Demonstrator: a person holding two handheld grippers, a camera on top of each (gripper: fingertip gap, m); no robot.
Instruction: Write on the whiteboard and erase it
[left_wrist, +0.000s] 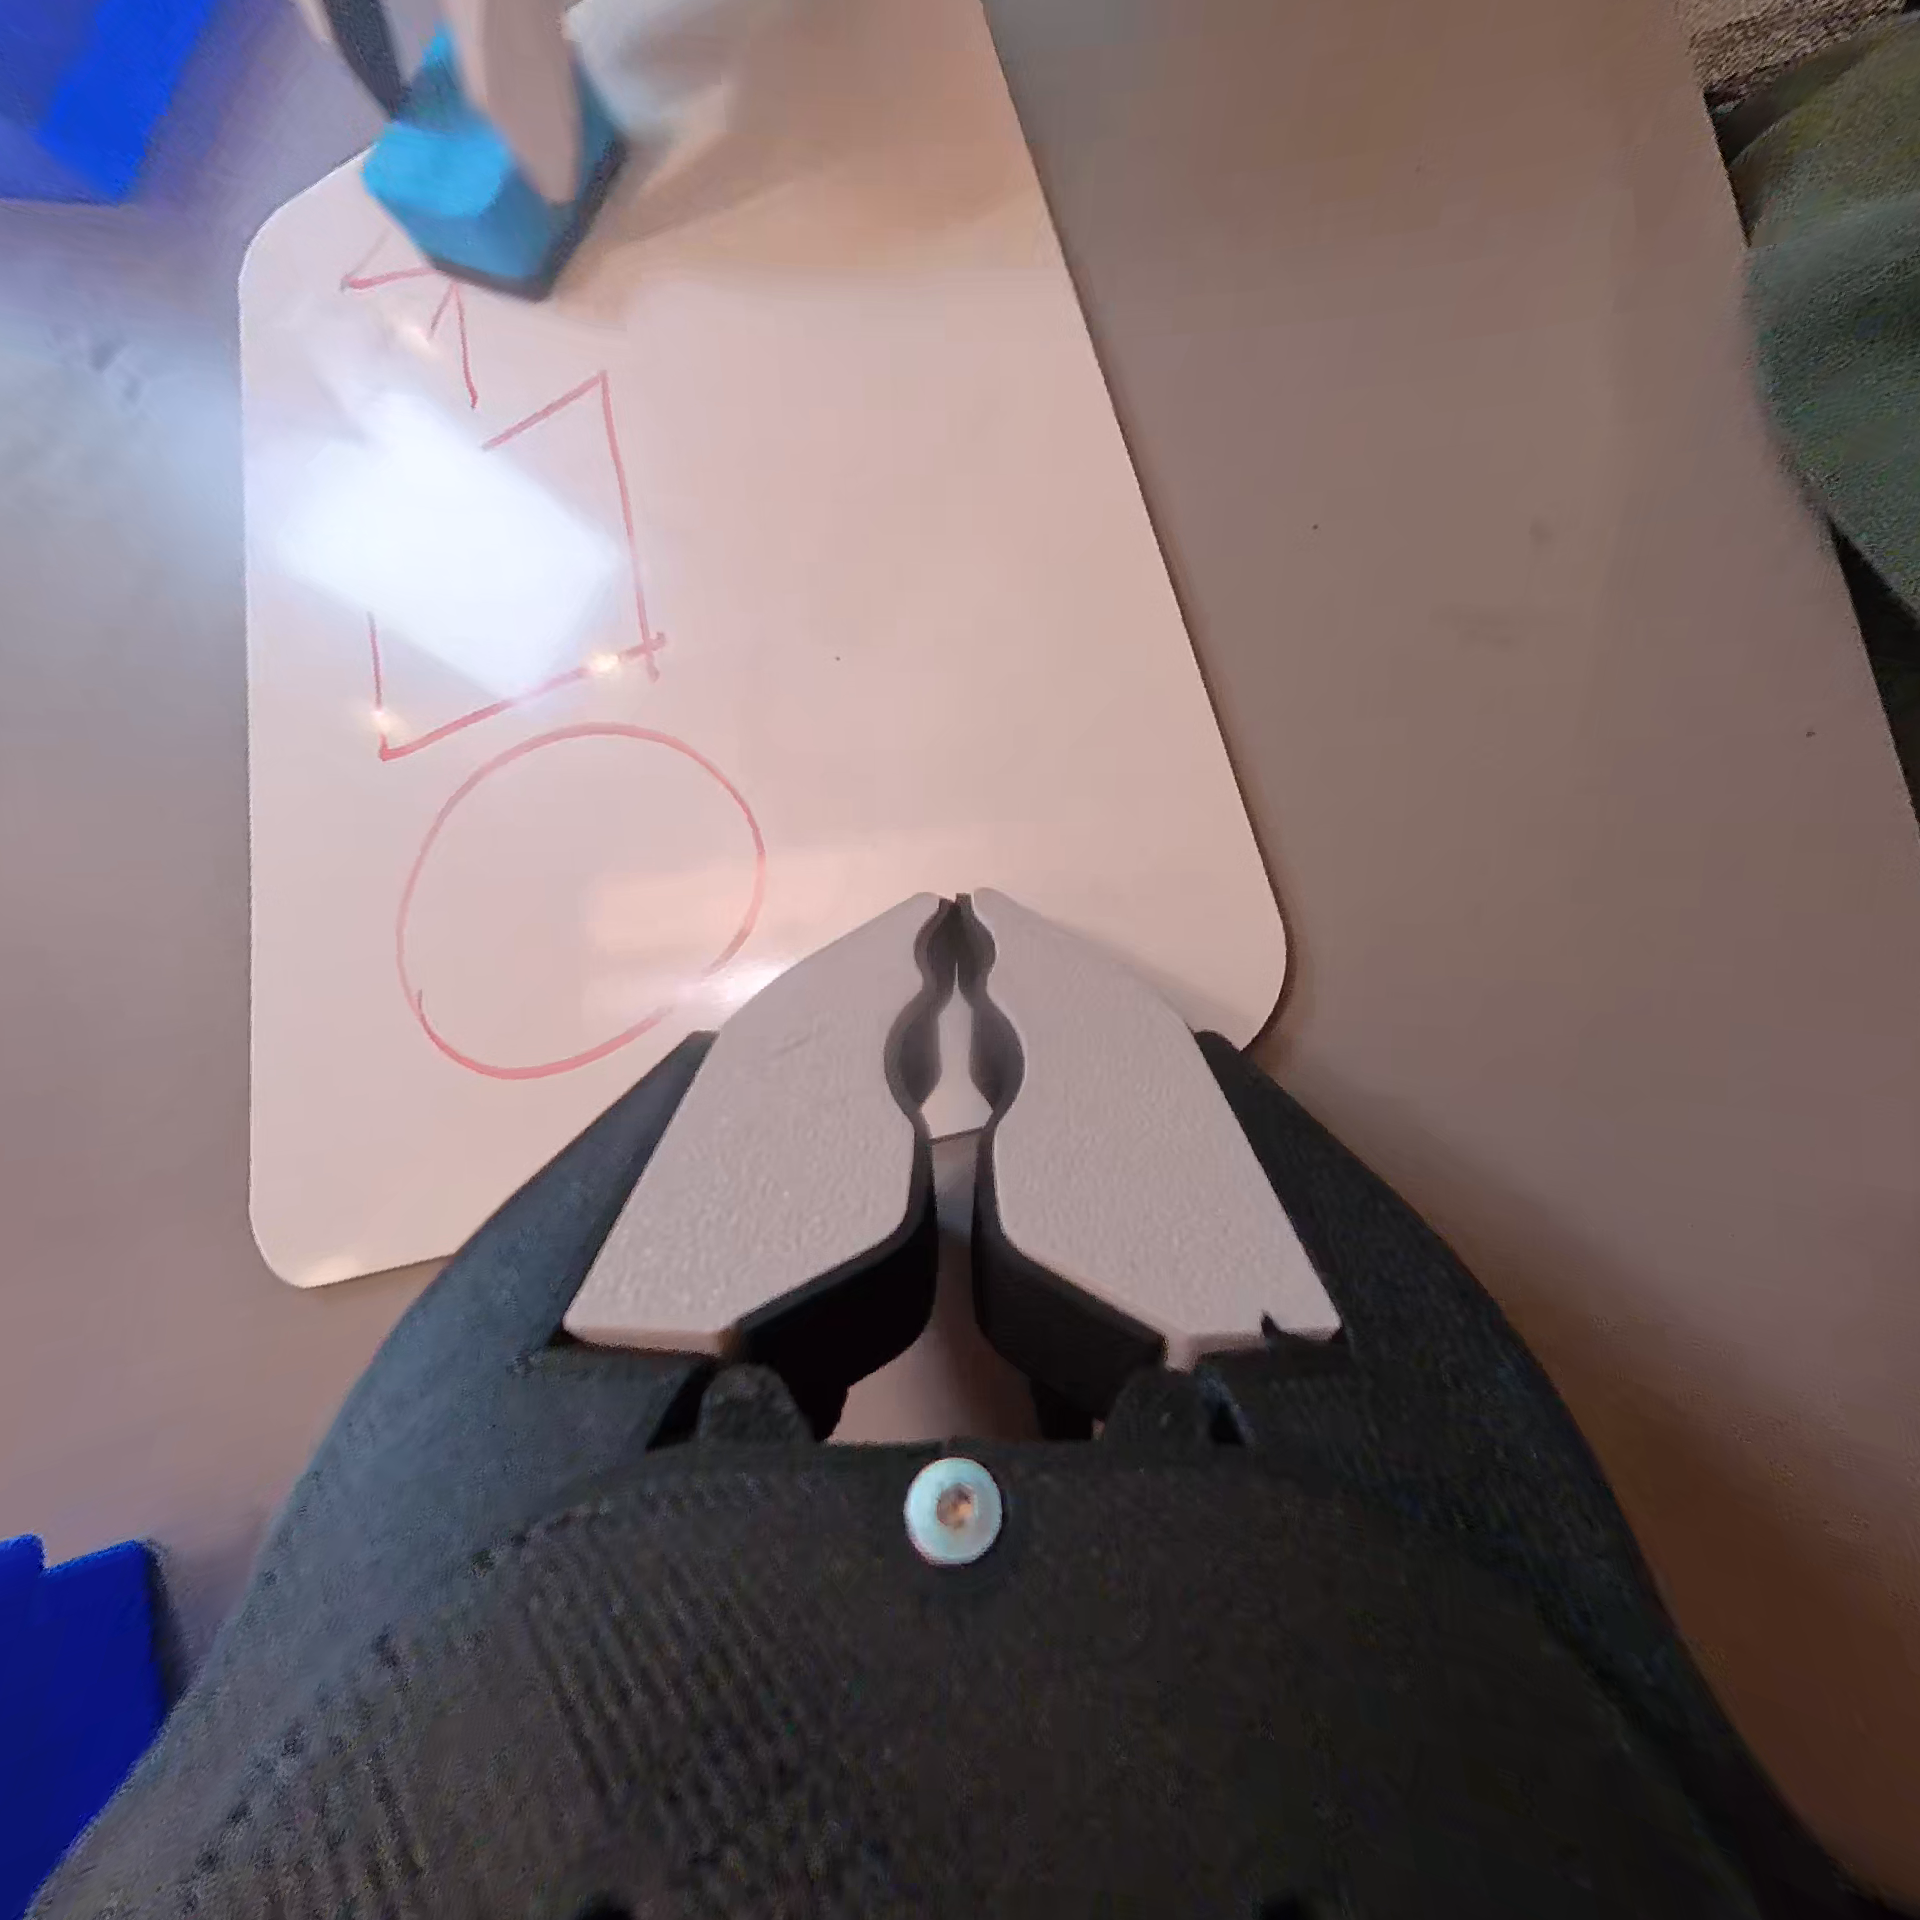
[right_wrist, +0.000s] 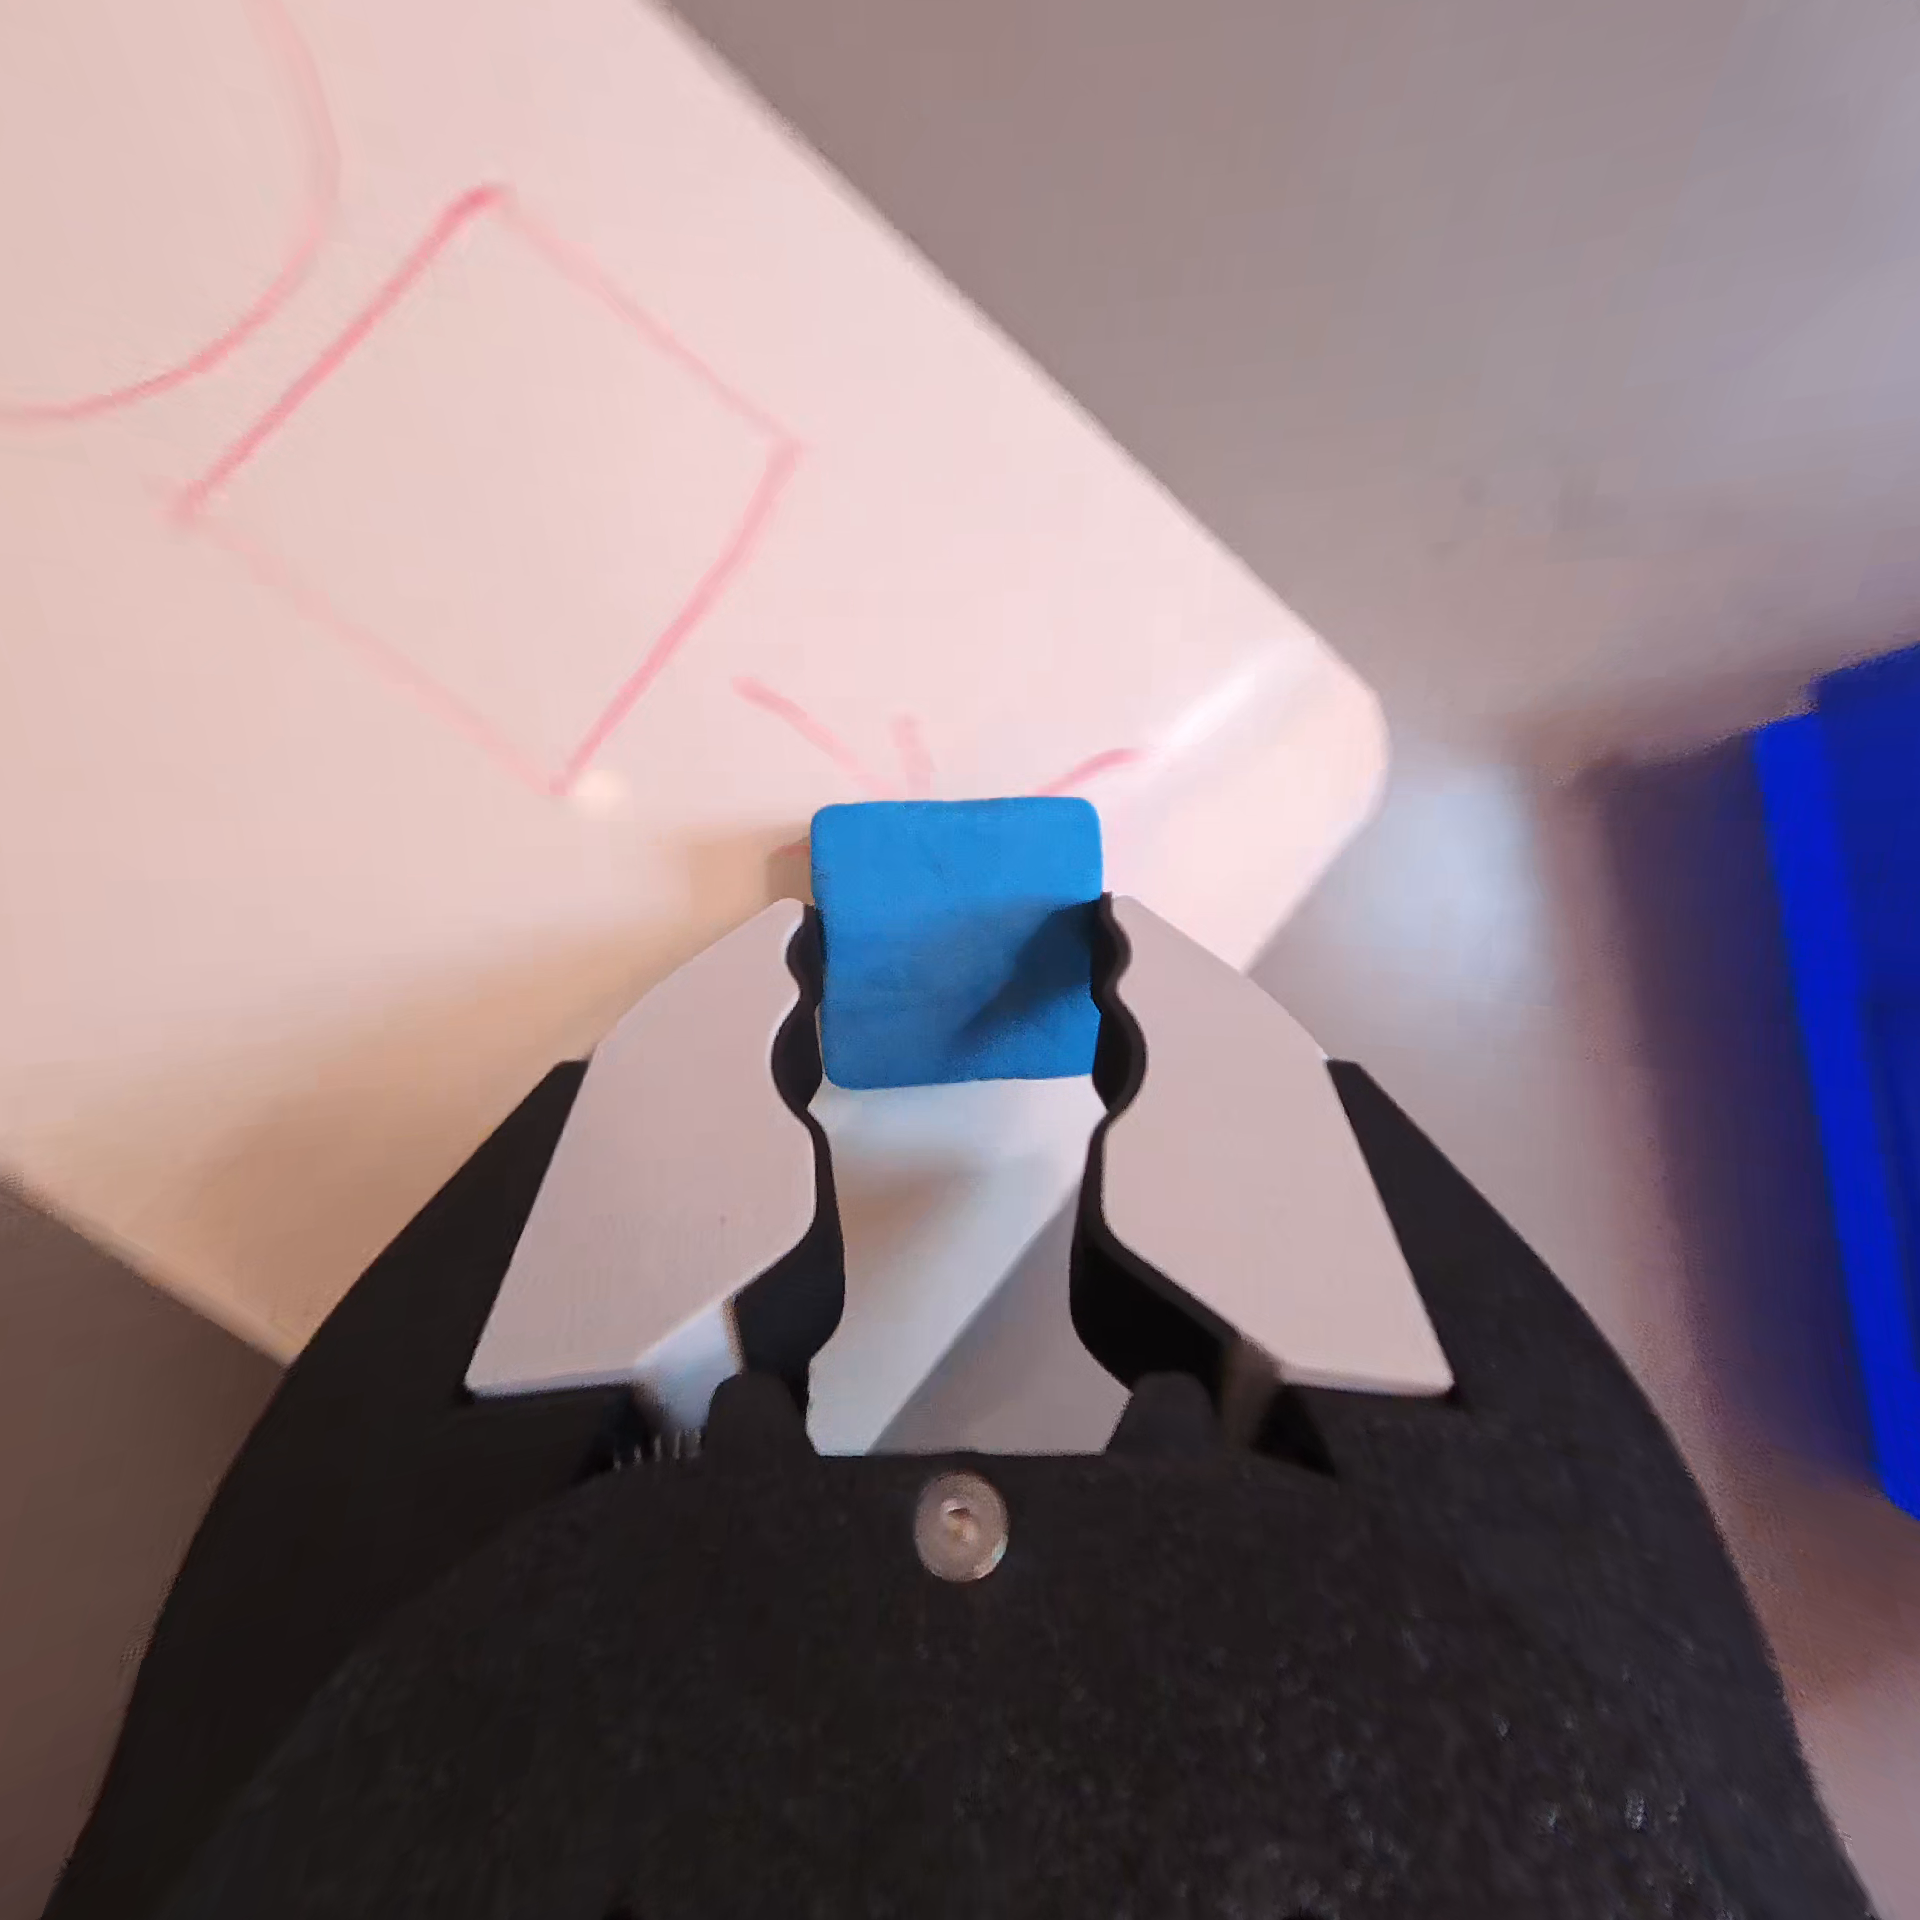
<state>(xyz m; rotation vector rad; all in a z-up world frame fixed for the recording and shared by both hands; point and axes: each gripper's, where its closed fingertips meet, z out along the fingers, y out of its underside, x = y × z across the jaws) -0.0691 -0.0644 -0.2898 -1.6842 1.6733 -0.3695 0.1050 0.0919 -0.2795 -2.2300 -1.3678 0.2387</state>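
Black gripper housing is filling the bottom of both views. Your left gripper (left_wrist: 958, 902) is sitting with its tips pinched together on nothing, hovering over the near corner of the whiteboard (left_wrist: 935, 623), which is lying flat on the grey desk (left_wrist: 1455, 727). Your right gripper (right_wrist: 951, 904) is clamping the blue eraser (right_wrist: 954, 940) between its fingers, pad side down at the far end of the board, touching or just above it; blur is making contact hard to confirm.

Writing part is looking done: a red circle (left_wrist: 582, 899), a red square (left_wrist: 509, 566) and a star-like scribble (left_wrist: 416, 312) are showing on the board. Erasing is looking barely started. You are working the eraser right at the scribble, part of which is hiding under the block, while the circle and square are sitting fully intact. Most of the wiping is left, judging by that.

Something dark blue (right_wrist: 1849, 1039) is lying on the desk off the board's end, too blurred to name. No marker is showing in either view.
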